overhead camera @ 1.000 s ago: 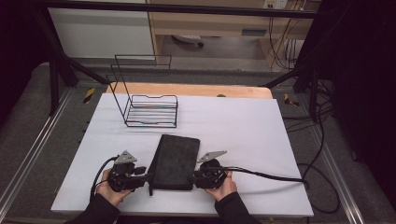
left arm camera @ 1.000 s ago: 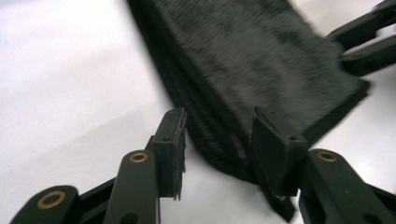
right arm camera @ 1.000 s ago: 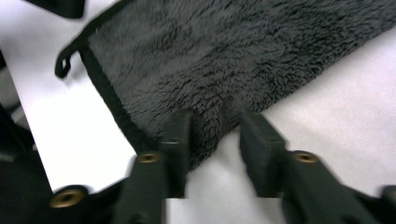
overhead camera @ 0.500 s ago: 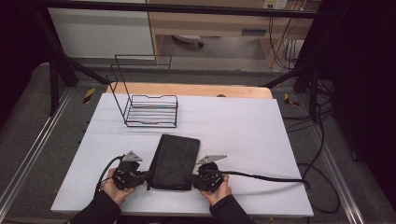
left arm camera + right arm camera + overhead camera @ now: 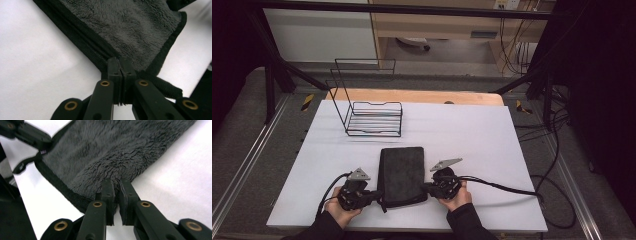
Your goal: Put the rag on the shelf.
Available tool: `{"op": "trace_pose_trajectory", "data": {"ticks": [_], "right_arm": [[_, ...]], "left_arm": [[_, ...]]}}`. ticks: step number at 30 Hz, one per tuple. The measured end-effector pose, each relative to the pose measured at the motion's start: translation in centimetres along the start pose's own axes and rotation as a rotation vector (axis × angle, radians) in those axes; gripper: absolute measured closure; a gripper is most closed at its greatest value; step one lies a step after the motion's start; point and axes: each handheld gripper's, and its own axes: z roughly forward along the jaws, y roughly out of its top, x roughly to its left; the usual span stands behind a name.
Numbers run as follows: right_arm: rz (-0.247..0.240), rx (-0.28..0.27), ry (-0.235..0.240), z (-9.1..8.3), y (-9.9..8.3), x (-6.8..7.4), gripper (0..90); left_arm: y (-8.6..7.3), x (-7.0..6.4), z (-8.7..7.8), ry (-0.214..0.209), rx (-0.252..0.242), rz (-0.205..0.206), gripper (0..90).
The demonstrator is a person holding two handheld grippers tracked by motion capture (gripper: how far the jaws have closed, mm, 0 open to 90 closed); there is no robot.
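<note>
Towel [image 5: 401, 172], dark grey and folded, lies low in the middle of the high view on the white surface [image 5: 492, 135]. Your left tool [image 5: 371, 196] is pinched tight on its near left corner at the black hem, and your right tool [image 5: 428, 188] is nipped on the pile at the near right corner, a thin gap between its tips. Lift both corners level and together, keeping the cloth taut between them so no layer slips out. Ahead you have open room up to the wire rack [image 5: 374, 118] at upper left; the near edge is close, and cables trail off lower right.
</note>
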Motion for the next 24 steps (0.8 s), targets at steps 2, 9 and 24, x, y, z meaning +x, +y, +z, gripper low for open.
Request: {"op": "trace_pose_trajectory", "data": {"ticks": [2, 9, 24], "right_arm": [[-0.023, 0.008, -0.006, 0.3, -0.2, 0.0, 80.6], [-0.045, -0.091, -0.002, -0.8, 0.0, -0.7, 55.7], [-0.021, -0.226, -0.039, -3.1, -0.3, -4.6, 9.0]], "left_arm": [[0.0, 0.0, 0.0, 0.000, -0.005, -0.004, 87.7], [0.2, 1.0, -1.6, 0.068, -0.099, 0.054, 66.3], [2.1, 4.2, -1.9, 0.054, -0.132, 0.053, 15.8]]}}
